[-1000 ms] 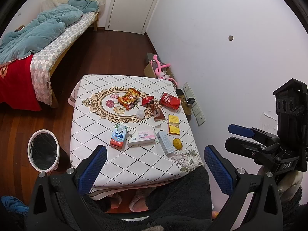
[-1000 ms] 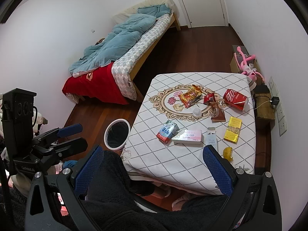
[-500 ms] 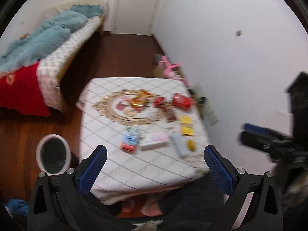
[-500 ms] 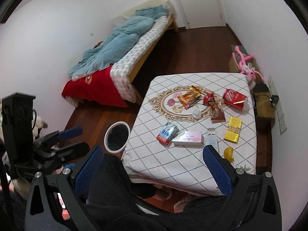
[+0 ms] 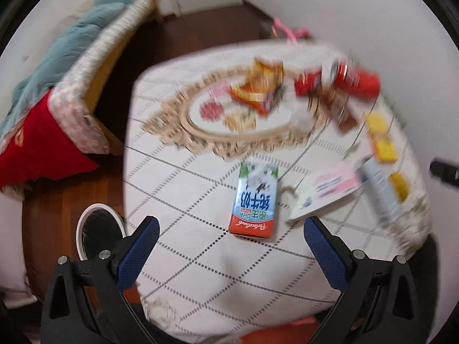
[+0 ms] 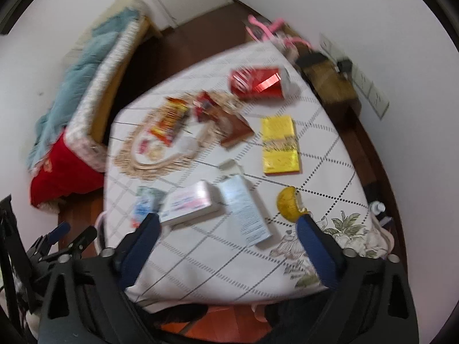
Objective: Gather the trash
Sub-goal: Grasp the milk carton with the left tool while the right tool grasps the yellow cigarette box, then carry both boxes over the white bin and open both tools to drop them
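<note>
Left wrist: milk carton (image 5: 254, 200) lies just beyond open left tongs (image 5: 231, 229)

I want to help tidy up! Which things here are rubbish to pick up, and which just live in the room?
Rubbish to collect:
milk carton
pink-and-white box
yellow packet
red cup
orange snack wrapper

Just lying about:
bed
bin, likely where the rubbish goes
pink toy

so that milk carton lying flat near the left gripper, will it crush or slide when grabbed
The milk carton lies flat on its broad face, so it is unlikely to roll. Its edges look square and undented, so it probably holds shape under a light squeeze. It rests on the tablecloth, which may bunch if the carton is pushed.
</note>
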A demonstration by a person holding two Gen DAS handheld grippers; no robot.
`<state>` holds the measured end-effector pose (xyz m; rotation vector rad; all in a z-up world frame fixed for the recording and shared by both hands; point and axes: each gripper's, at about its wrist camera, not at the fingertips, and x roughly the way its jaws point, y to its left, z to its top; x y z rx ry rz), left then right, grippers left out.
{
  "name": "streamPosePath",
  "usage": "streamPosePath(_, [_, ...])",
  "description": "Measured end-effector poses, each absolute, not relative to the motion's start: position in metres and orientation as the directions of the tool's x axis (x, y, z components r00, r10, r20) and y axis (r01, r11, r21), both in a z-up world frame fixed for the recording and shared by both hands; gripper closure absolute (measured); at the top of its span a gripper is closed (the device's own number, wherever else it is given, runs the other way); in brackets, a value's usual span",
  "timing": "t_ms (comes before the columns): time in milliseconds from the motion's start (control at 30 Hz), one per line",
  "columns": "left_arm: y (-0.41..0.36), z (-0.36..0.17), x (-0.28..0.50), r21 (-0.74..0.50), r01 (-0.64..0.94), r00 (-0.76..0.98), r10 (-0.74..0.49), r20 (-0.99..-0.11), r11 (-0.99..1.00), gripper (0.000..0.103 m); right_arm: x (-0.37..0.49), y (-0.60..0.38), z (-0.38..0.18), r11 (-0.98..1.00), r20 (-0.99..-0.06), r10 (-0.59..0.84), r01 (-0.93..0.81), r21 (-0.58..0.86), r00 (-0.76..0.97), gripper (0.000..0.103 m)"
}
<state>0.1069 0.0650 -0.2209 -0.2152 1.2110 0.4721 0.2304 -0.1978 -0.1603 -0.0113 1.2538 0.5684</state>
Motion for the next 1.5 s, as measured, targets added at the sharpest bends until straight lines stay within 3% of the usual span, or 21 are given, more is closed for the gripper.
streamPosePath(167, [0.084,-0.269,0.135,-0.032,-0.461,0.217,0.078,-0.973,0.887,0.001,0.275,-0.186,-0.220,0.902,-0.931,0.330,-0.345,0.261,0.159,0.010])
streamPosePath(300, [0.091,-0.281,0.139,-0.086,-0.503,0.232,0.038,-0.972,0.860,0.027,0.308,-0.175,-0.247,0.922,-0.945,0.291,-0.308,0.235,0.148,0.010])
streamPosePath(400, [0.093,-0.285,0.137,-0.091,-0.527,0.232,0.040,-0.972,0.845,0.054,0.328,-0.162,-0.265,0.928,-0.959,0.247,-0.318,0.194,0.137,0.010])
streamPosePath(567, [0.106,-0.283,0.129,-0.036,-0.590,0.219,0.117,-0.969,0.807,0.054,0.348,-0.143,-0.285,0.929,-0.972,0.187,-0.346,0.129,0.139,0.010])
streamPosePath(800, [0.114,-0.289,0.127,-0.034,-0.607,0.202,0.112,-0.973,0.794,0.053,0.354,-0.120,-0.290,0.908,-0.975,0.075,-0.419,-0.020,0.208,0.045])
streamPosePath(1267, [0.090,-0.294,0.121,0.016,-0.633,0.211,0.192,-0.959,0.774,0.057,0.315,-0.118,-0.284,0.862,-0.981,0.064,-0.505,-0.039,0.185,0.044])
streamPosePath(1500, [0.073,-0.245,0.097,0.033,-0.656,0.257,0.265,-0.929,0.754,0.057,0.319,-0.126,-0.277,0.869,-0.971,0.106,-0.495,-0.016,0.216,0.045])
